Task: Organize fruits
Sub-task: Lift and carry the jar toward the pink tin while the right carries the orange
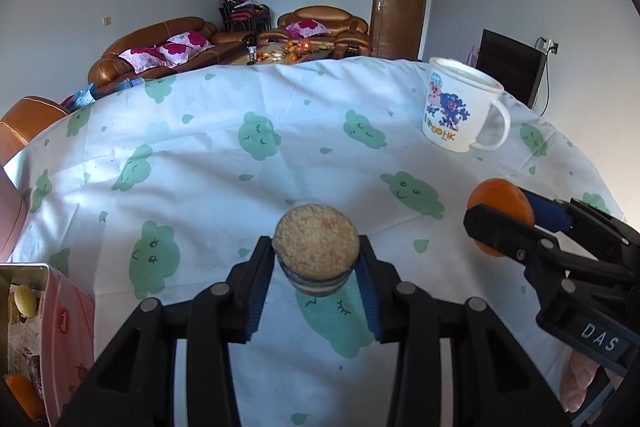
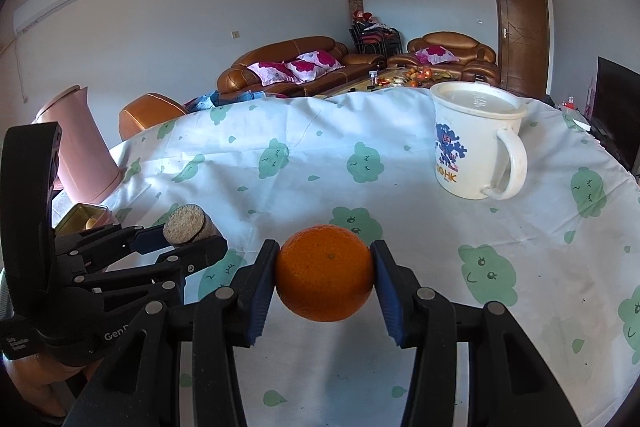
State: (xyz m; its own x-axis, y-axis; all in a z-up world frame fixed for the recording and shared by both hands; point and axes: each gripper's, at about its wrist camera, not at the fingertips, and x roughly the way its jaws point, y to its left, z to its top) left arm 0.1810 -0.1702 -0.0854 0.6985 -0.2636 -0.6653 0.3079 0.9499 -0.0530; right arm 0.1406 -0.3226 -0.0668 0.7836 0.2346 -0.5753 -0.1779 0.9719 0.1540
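The orange (image 2: 325,271), firm, round and likely to roll, sits clamped across its middle in the right gripper (image 2: 325,273) above the surface (image 2: 360,195). The left gripper (image 1: 316,257) is closed on a crumbly-topped round piece (image 1: 316,243), probably light. The mug (image 1: 456,111) reads "HK", the pink tin (image 1: 66,331) seemingly "Monde".

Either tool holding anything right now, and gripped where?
Both. Left tool clamps a burger-shaped toy by its sides. Right tool clamps an orange across its middle.
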